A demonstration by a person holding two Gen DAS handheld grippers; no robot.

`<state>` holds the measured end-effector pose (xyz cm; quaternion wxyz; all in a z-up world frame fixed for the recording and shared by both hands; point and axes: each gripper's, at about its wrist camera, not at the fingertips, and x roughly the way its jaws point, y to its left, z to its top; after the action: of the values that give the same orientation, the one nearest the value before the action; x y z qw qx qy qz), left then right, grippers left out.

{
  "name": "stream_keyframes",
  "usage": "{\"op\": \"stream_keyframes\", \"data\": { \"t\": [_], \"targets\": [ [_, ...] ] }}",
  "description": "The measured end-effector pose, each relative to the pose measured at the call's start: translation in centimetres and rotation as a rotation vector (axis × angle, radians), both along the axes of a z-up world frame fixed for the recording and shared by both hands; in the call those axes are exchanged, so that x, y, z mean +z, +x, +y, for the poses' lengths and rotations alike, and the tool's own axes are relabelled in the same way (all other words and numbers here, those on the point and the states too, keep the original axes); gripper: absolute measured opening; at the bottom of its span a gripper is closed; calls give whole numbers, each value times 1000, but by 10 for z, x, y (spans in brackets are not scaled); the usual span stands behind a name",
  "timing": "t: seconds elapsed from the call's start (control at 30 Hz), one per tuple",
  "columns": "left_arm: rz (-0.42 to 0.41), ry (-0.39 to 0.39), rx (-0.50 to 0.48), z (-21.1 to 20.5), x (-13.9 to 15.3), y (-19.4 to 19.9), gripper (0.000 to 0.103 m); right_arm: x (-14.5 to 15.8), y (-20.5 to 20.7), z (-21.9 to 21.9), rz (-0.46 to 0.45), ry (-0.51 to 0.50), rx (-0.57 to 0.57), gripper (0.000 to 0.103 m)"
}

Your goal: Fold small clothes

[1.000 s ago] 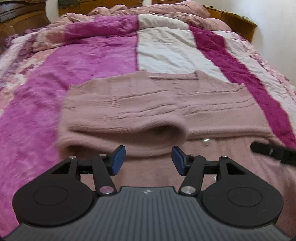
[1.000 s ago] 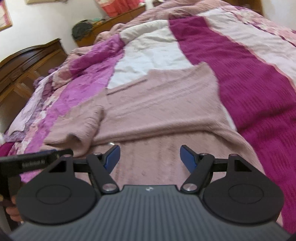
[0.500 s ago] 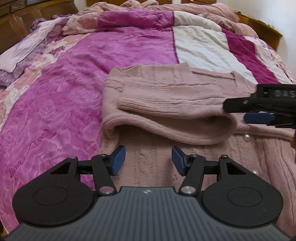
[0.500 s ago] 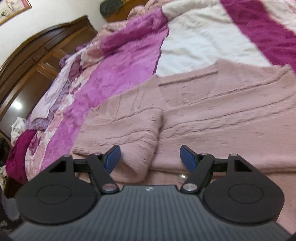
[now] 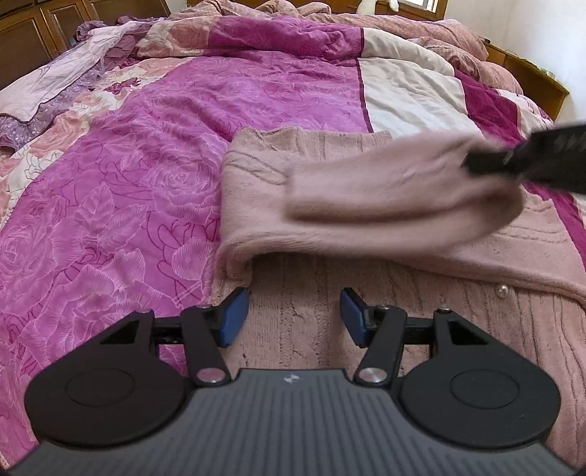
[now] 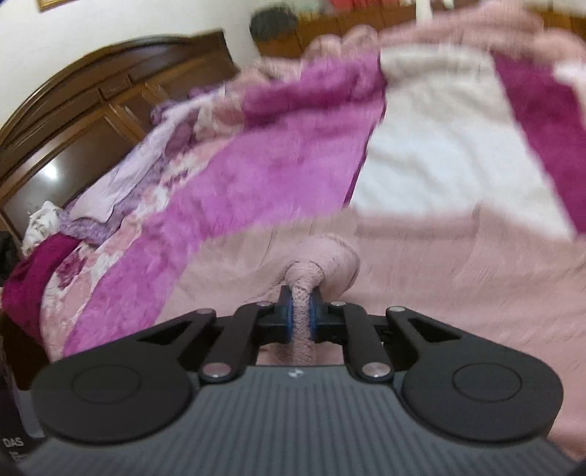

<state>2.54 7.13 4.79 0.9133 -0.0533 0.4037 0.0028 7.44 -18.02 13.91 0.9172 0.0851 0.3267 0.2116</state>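
A dusty pink knit cardigan [image 5: 421, 263] with pearl buttons lies on the bed. Its left sleeve [image 5: 384, 190] is folded across the body and lifted at its end, blurred by motion. My left gripper [image 5: 295, 315] is open and empty, low over the cardigan's lower left part. My right gripper [image 6: 301, 316] is shut on the sleeve's cuff [image 6: 315, 271], which bunches up between the blue pads. It also shows in the left wrist view [image 5: 531, 161] at the right, holding the sleeve end above the cardigan [image 6: 457, 278].
The bed is covered by a magenta, pink and white patchwork quilt [image 5: 146, 175]. Rumpled bedding [image 5: 329, 22] lies at the far end. A dark wooden wardrobe [image 6: 73, 121] stands to the left and a wooden bed frame [image 5: 531, 73] at the far right.
My right gripper has closed on the sleeve cuff and lifted it across toward the right. My left gripper has shifted left toward the cardigan's lower left edge and stayed open.
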Motion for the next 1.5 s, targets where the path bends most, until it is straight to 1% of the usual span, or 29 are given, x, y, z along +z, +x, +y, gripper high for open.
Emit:
{"op": "stream_keyframes", "data": {
  "t": [0.03, 0.07, 0.1, 0.17, 0.23, 0.3, 0.37, 0.43, 0.47, 0.5, 0.53, 0.57, 0.6, 0.7, 0.83, 0.93, 1.07, 1.13, 1.27, 1.3, 1.33, 1.4, 1.5],
  "targets": [
    [1, 3, -2, 0, -2, 1, 63, 1, -1, -2, -23, -33, -7, 12],
    [2, 5, -3, 0, -3, 1, 63, -2, 1, -3, -21, -55, -8, 12],
    [4, 5, -2, -1, -5, 2, 63, -8, 5, -5, 2, -64, -10, 12],
    [4, 9, -1, -2, -6, 3, 63, -26, 13, -8, 83, -62, -10, 13],
    [2, 11, -2, -1, -8, 3, 63, -47, 19, -9, 163, -87, -33, 14],
    [1, 9, -4, -1, -9, 3, 63, -58, 19, -10, 168, -77, -43, 17],
    [0, 5, -5, 1, -9, 3, 63, -58, 17, -11, 165, -60, -51, 18],
    [1, 4, -5, 1, -8, 3, 63, -54, 17, -8, 170, -74, -50, 21],
    [2, 3, -4, 1, -8, 3, 63, -50, 15, -8, 169, -83, -50, 26],
    [2, 2, -3, 1, -8, 3, 63, -46, 13, -7, 164, -95, -55, 34],
    [3, 0, -1, 1, -8, 3, 63, -42, 9, -5, 153, -106, -64, 40],
    [3, -1, -1, 1, -8, 2, 63, -37, 5, -2, 131, -120, -75, 51],
    [3, -1, -1, 2, -9, 2, 63, -31, 1, 1, 107, -135, -82, 56],
    [2, 2, -1, 1, -9, 2, 63, -16, -9, 14, 42, -167, -64, 57],
    [-2, 1, -4, 1, -10, 0, 63, -8, -13, 39, 14, -148, 42, 56],
    [-3, -8, -5, 2, -10, -1, 63, -13, -9, 60, 25, -165, 99, 56],
    [0, -8, -6, 2, -10, -1, 63, -27, -1, 83, 88, -161, 140, 56],
    [1, -5, -7, 1, -10, -1, 63, -33, 2, 89, 105, -169, 145, 56],
    [0, -6, -6, 1, -10, -1, 64, -41, 2, 97, 102, -209, 148, 54],
    [0, -4, -6, 1, -10, 0, 64, -42, 1, 99, 97, -220, 143, 47],
    [0, -3, -7, 1, -10, 0, 64, -43, 1, 100, 89, -234, 139, 43],
    [0, 0, -8, 0, -11, 0, 65, -44, 2, 102, 77, -244, 129, 17],
    [-1, 5, -9, -1, -12, 0, 66, -41, 3, 96, 74, -220, 100, 10]
  ]
}}
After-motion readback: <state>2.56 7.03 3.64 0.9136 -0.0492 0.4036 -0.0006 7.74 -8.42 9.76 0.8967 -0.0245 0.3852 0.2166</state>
